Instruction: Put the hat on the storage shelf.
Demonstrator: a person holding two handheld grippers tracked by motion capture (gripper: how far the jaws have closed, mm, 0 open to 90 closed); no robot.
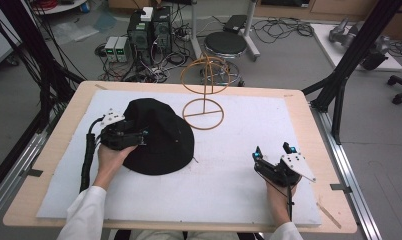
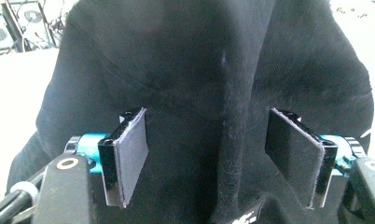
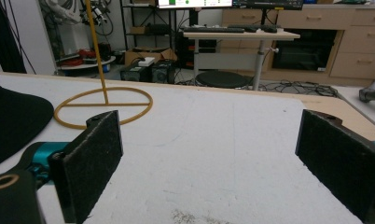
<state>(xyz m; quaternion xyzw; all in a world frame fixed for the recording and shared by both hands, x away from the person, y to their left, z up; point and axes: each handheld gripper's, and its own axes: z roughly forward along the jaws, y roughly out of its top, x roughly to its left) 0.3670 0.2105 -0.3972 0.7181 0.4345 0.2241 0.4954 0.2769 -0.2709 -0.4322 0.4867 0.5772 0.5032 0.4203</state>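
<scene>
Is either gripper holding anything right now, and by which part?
Nothing is held. The left gripper is open over the black hat; the right gripper is open above the white mat.

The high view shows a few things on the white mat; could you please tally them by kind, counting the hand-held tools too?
Black hat: 1
Wire hat stand: 1
Hand-held tools: 2, the left tool at the hat, the right tool over bare mat
Total: 4

The high view looks down on the whole worktop (image 1: 59,150). The left gripper view sits close against the black hat (image 2: 199,70); the right gripper view looks low across the worktop, sharing the hat's edge at left.
</scene>
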